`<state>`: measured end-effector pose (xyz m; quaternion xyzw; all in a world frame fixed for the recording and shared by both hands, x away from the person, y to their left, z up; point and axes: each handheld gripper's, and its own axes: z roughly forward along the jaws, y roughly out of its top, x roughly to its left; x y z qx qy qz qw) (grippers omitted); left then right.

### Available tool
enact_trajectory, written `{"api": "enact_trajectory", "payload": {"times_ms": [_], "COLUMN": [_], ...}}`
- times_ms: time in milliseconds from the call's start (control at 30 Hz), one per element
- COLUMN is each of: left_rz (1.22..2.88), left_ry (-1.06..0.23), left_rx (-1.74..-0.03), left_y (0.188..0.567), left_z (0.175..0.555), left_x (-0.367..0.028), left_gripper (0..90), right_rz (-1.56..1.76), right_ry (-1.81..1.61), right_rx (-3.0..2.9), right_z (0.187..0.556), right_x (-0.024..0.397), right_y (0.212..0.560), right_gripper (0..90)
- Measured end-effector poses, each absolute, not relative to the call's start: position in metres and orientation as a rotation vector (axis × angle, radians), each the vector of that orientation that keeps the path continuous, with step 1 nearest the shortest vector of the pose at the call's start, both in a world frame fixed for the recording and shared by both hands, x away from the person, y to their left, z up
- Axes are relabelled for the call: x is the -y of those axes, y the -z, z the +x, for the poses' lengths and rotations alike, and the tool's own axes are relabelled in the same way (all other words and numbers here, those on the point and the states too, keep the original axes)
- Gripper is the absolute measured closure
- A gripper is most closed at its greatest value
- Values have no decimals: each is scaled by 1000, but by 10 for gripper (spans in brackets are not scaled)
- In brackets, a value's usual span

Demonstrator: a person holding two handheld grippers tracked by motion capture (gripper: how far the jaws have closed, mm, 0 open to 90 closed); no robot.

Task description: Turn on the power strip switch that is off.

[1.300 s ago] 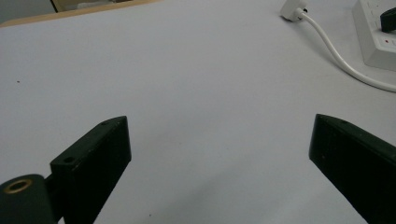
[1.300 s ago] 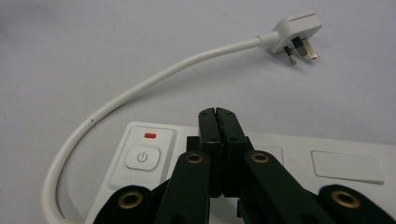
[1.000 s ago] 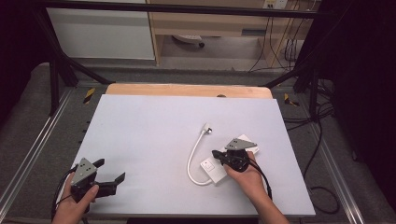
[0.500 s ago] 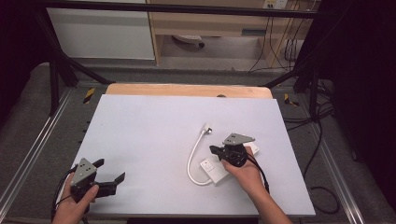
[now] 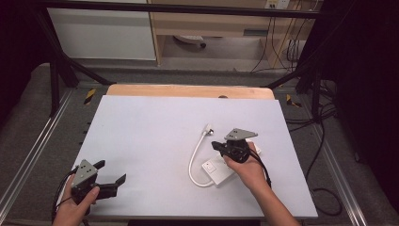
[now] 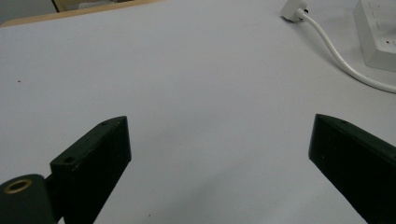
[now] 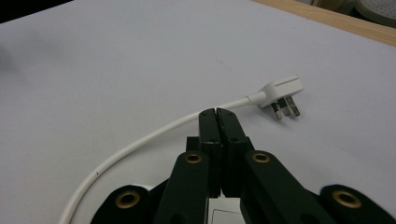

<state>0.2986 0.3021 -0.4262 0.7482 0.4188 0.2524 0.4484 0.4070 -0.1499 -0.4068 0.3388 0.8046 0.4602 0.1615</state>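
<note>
In the right gripper view, the right gripper (image 7: 216, 112) has its jaws pressed flat together with nothing between them. Directly beneath them lies the white power strip (image 5: 220, 168), a corner of it peeking out under the jaw bases. Just past the jaw tips the white cable (image 7: 154, 133) sweeps across from lower left, and farther on, up and to the right of the tips, the plug (image 7: 284, 95) lies on its side with its metal pins pointing right.

The main risk, as I judge it, comes from those closed jaws. If they go down on the strip or the cable as they stand, they can only push: the light strip could skid across the smooth tabletop (image 5: 155, 141), dragging the cable loop and swinging the plug away. They would need to part first, and whether they straddle the thin, round cable squarely matters, since a glancing pinch could let it roll out. Pulling on the cable alone could tow the strip instead of lifting it.

The left gripper (image 5: 110, 181) rests well away, jaws wide apart around bare tabletop. In the left gripper view the plug (image 6: 293, 9) and strip (image 6: 376, 35) sit far beyond its right jaw, so it is too distant to steady anything should the strip slide.
</note>
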Motion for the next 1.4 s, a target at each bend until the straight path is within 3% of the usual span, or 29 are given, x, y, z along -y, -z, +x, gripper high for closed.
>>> {"api": "enact_trajectory", "payload": {"times_ms": [1167, 1400], "left_rz": [1852, 1851], "left_ry": [-618, -618], "left_rx": [-1039, -1039], "left_y": [427, 427], "left_z": [299, 299], "left_x": [-302, -302], "left_gripper": [59, 59], "right_rz": [997, 1010], "right_ry": [-1344, -1360], "right_rx": [-2248, -2225], "right_z": [410, 409], "right_x": [155, 159], "right_y": [387, 380], "right_gripper": [715, 631]}}
